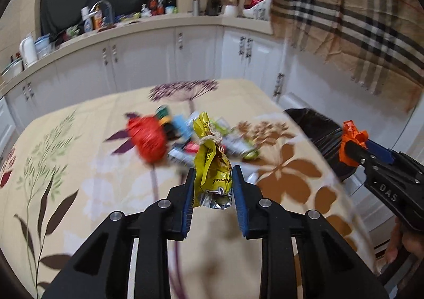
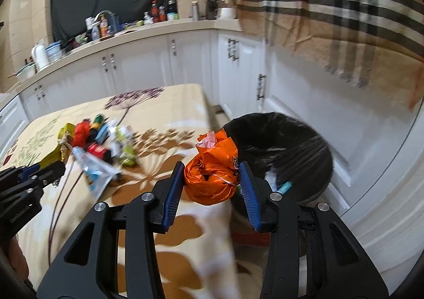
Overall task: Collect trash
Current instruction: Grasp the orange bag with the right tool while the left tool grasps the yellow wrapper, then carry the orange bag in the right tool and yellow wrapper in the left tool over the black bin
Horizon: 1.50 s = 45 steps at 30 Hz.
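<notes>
Left gripper (image 1: 213, 175) clenched on a yellow wrapper (image 1: 212, 166) tied with string, raised above the flowered worktop (image 1: 79, 166). Right gripper (image 2: 212, 174) clenched on a crumpled orange bag (image 2: 210, 177), at the worktop's edge beside the black-lined bin (image 2: 291, 140). More wrappers (image 2: 106, 145) heaped mid-worktop.
</notes>
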Available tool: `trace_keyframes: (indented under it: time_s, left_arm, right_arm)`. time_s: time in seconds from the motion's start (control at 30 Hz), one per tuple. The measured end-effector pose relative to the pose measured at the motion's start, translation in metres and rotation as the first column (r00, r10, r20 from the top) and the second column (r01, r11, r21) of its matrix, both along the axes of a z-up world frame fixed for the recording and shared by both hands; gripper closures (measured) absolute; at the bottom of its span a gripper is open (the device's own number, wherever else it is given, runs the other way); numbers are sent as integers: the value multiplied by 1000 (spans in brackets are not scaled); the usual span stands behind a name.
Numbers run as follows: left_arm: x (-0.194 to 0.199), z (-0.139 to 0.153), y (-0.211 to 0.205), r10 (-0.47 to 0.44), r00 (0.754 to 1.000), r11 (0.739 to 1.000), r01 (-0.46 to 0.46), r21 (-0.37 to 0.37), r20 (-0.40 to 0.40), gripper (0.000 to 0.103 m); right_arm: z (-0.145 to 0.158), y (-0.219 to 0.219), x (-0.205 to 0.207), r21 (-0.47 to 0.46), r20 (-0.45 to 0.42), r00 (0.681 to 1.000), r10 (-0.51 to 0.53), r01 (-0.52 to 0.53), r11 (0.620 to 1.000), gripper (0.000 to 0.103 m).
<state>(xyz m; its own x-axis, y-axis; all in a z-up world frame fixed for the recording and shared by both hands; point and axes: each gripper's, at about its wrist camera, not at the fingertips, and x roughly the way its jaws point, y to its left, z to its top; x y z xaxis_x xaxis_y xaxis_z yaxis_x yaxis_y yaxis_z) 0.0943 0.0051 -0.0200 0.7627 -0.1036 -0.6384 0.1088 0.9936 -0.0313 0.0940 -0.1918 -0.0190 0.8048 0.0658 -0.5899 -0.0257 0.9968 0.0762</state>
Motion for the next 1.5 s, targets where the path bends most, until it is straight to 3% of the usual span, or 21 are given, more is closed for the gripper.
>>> trace_keyframes:
  time_s: [0.37,0.7,1.03,1.5]
  left_arm:
    - [50,15,-79,-136,988,991,135,16,67,75]
    - [99,-1,-131,-191,981,981,189,40,35,76]
    - [94,3,-121,-160,987,987,159,27,24,76]
    - [63,-4,-75,-94,995,996,94,13,-16,76]
  right_arm:
    - [-2,-48,42,-56,34,992,-125,127,990,62]
    - [-24,-83,81,-52,-4,981,-194,193,980,62]
    - [-35,-91,85,-26,-27,980,-196,195,980,62]
    - [-32,-66,45,-13,-38,988,-153,153,988,62]
